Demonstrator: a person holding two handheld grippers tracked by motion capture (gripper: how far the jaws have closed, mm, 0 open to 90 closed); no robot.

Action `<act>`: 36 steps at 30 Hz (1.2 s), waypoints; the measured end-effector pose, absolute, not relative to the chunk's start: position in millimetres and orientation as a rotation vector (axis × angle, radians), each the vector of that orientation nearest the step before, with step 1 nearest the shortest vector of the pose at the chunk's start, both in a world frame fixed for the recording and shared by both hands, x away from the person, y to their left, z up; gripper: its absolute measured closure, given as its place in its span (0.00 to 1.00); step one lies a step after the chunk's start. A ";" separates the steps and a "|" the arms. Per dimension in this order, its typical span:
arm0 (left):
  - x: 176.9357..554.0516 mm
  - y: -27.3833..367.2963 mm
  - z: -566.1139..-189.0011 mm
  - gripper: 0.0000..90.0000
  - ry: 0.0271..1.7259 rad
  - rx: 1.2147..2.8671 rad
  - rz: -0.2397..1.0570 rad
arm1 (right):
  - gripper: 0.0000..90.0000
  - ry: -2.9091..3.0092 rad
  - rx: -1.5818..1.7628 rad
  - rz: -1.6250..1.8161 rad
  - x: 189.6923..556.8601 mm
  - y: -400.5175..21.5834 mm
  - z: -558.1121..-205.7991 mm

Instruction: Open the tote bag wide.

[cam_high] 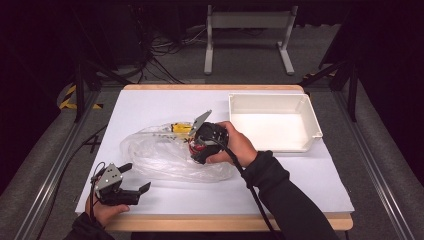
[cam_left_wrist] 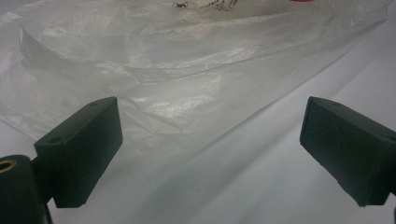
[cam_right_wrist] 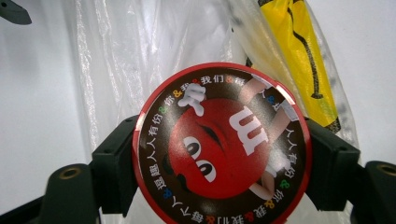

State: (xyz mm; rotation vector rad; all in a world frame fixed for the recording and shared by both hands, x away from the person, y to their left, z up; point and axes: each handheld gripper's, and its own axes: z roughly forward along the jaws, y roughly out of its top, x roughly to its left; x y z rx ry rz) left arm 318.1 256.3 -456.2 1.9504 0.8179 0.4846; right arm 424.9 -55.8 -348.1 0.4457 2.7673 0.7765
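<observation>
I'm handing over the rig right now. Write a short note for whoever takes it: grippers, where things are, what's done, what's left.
Right gripper: jaws shut on the round red candy tin, over the clear plastic bag.
Left gripper: jaws open, nothing held, near the bag's front edge.
A yellow packet lies in the bag.
White bin, back right, holds nothing visible.
Done: tin gripped.
Left: probably carry the tin to the bin, then the packet.

Dark room, grey floor (cam_high: 240, 55), white stand (cam_high: 248, 30)
</observation>
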 end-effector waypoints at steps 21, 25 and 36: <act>318.2 256.4 -456.3 0.07 0.814 1.954 0.477 | 0.28 2.715 0.450 0.790 418.7 -71.3 -320.5; 317.9 256.0 -456.3 0.07 0.815 1.955 0.476 | 0.28 2.704 0.462 0.792 418.6 -76.1 -316.6; 318.5 255.8 -456.1 0.07 0.807 1.967 0.479 | 0.28 2.673 0.491 0.776 419.8 -93.6 -303.2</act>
